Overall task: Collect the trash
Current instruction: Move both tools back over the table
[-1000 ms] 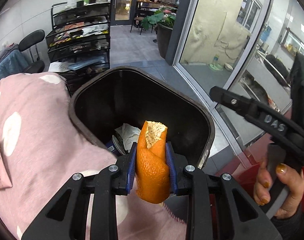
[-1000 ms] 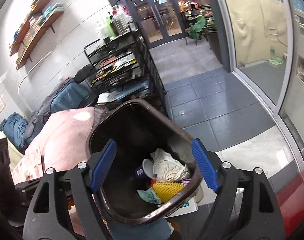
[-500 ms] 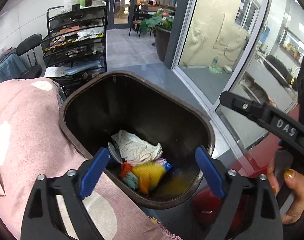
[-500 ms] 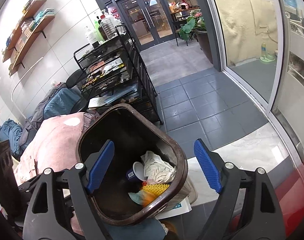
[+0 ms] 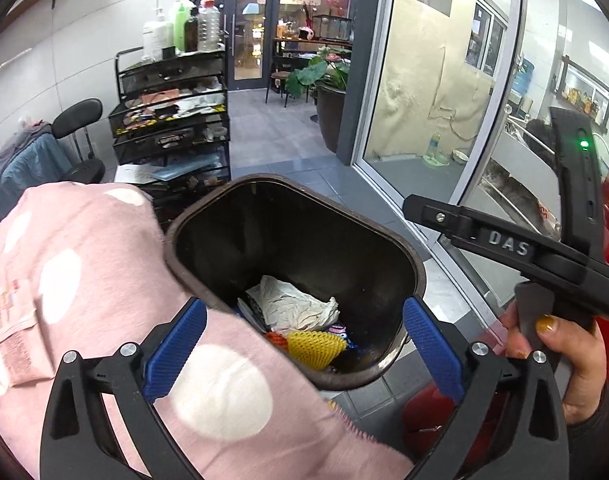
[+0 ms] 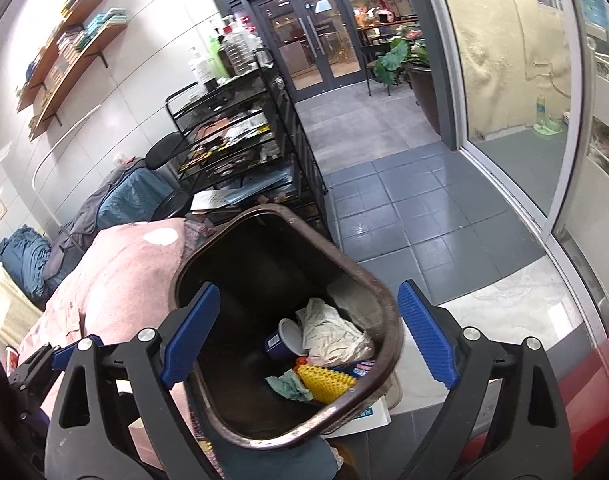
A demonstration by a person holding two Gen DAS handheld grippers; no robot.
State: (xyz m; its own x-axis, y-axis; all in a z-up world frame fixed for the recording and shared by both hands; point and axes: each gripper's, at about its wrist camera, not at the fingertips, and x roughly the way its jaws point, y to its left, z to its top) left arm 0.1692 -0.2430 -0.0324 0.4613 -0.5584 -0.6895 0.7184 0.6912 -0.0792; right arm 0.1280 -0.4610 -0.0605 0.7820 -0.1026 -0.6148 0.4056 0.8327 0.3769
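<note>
A dark brown trash bin (image 5: 418, 276) stands below both grippers, and it also shows in the right wrist view (image 6: 392, 320). Inside lie crumpled paper (image 5: 292, 306), a yellow foam net (image 5: 314, 346), a blue paper cup (image 6: 282, 340) and a bit of orange peel (image 5: 275, 338). My left gripper (image 5: 304, 352) is open and empty over the bin's near rim. My right gripper (image 6: 310, 338) is open and empty above the bin; it also shows at the right of the left wrist view (image 5: 504, 240), held by a hand.
A pink spotted sleeve (image 5: 84, 280) covers the bin's left side. A black wire shelf cart (image 6: 240, 136) with bottles stands behind. A chair (image 5: 76, 136) stands at left, a glass sliding door (image 6: 516, 140) at right, a red surface (image 6: 600, 400) at lower right.
My left gripper opened and let go of the orange peel, which dropped into the bin. Both grippers have pulled back a little from the bin.
</note>
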